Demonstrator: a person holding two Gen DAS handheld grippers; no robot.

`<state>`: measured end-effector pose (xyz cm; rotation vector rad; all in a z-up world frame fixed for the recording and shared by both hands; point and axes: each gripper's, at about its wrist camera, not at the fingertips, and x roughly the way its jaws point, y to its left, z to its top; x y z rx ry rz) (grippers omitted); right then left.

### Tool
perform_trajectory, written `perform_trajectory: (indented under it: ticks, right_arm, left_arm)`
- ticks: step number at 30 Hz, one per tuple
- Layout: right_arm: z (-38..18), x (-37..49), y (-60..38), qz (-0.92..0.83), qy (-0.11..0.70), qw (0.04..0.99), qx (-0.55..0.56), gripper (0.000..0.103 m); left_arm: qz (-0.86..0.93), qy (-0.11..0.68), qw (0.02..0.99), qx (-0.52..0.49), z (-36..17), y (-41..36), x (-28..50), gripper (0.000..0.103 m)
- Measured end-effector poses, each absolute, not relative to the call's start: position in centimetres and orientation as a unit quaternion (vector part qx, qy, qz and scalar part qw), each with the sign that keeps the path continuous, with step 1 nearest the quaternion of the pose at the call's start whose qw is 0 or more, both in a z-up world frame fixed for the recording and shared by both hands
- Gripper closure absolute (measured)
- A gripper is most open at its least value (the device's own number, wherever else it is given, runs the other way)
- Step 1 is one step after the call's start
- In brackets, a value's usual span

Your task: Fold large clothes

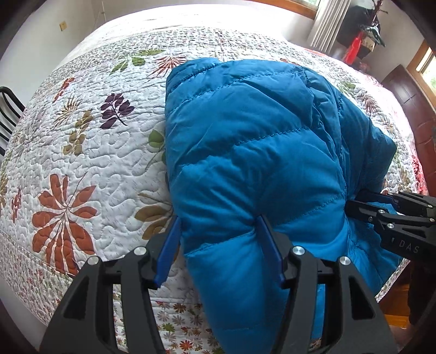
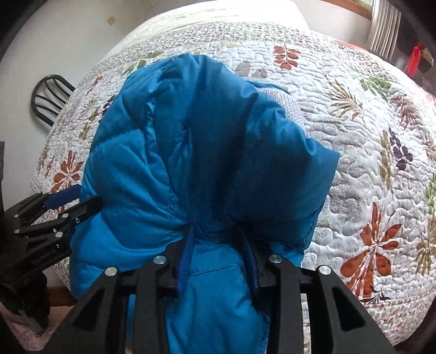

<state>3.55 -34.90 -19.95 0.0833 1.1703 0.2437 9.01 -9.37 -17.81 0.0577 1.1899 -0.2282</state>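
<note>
A puffy blue quilted jacket [image 1: 245, 141] lies bunched on the floral quilt of the bed [image 1: 90, 152], its near end hanging over the bed's front edge. My left gripper [image 1: 219, 231] is shut on a thick fold at the jacket's near left end, and the fabric bulges between its blue fingers [image 1: 268, 245]. Seen from the right wrist, the jacket [image 2: 190, 152] rises in a crumpled mound. My right gripper [image 2: 218, 245] is shut on a gathered fold at its near end. Each gripper shows in the other's view: the right gripper [image 1: 365, 201] and the left gripper [image 2: 73, 198], both at the jacket's sides.
The quilt [image 2: 354, 152] spreads wide to the far side and to both sides of the jacket. A dark chair [image 2: 49, 95] stands by the wall past the bed's left side. Curtains [image 1: 327, 24] and dark wooden furniture [image 1: 406, 89] are at the far right.
</note>
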Motion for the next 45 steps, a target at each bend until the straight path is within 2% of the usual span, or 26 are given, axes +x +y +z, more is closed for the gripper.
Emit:
perform_trajectory:
  ticks: [8,15,23,26,28,30,32,33,35,37,39,41,43,45]
  right_arm:
    - [-20.4,4.0,-35.8,0.133,0.550,0.822,0.065,0.070]
    - [-16.7,1.9,-36.7,0.147,0.525,0.835,0.080,0.068]
    - [-12.7,1.2,-35.8,0.152,0.490,0.857,0.046,0.066]
    - [-12.5,1.5,-36.6,0.134,0.491,0.860,0.048,0.057]
    - [-12.6,1.6,-37.2,0.125,0.492,0.860,0.053,0.055]
    - [-12.7,1.9,-37.8,0.121,0.494,0.859,0.060,0.047]
    - [-12.8,2.2,-38.1,0.119,0.497,0.858,0.062,0.044]
    - [-13.0,2.4,-38.3,0.118,0.499,0.856,0.065,0.037]
    - [-13.4,2.7,-38.6,0.120,0.507,0.850,0.077,0.027]
    - [-13.9,3.2,-38.9,0.128,0.516,0.842,0.090,0.022]
    - [-15.0,3.7,-39.2,0.136,0.531,0.830,0.102,0.012]
    - [-16.7,4.4,-39.5,0.136,0.551,0.815,0.119,0.012]
    - [-18.9,5.1,-40.3,0.139,0.571,0.795,0.150,0.012]
    - [-21.1,5.6,-41.2,0.158,0.581,0.772,0.203,0.008]
  left_arm:
    - [-0.117,0.568,0.815,0.009,-18.6,-8.7,9.7,0.041]
    - [-0.095,0.542,0.835,0.014,-15.5,-7.6,9.1,0.043]
    - [-0.087,0.505,0.858,0.037,-12.5,-8.5,8.1,0.043]
    - [-0.089,0.500,0.860,0.041,-12.1,-8.6,8.0,0.043]
    - [-0.087,0.500,0.861,0.041,-12.0,-8.8,8.1,0.043]
    - [-0.087,0.502,0.860,0.041,-12.1,-8.7,8.3,0.043]
    - [-0.086,0.506,0.857,0.039,-12.4,-8.5,8.7,0.043]
    - [-0.087,0.509,0.856,0.037,-12.5,-8.4,8.8,0.042]
    - [-0.089,0.515,0.852,0.027,-13.0,-7.7,9.3,0.039]
    - [-0.097,0.525,0.845,0.004,-13.8,-6.2,10.2,0.033]
    - [-0.118,0.542,0.831,-0.029,-15.1,-4.6,11.2,0.027]
    - [-0.139,0.564,0.812,-0.063,-16.6,-3.5,12.0,0.025]
    - [-0.176,0.582,0.786,-0.110,-18.5,-2.7,12.9,0.017]
    - [-0.201,0.591,0.765,-0.158,-20.3,-2.1,13.2,0.017]
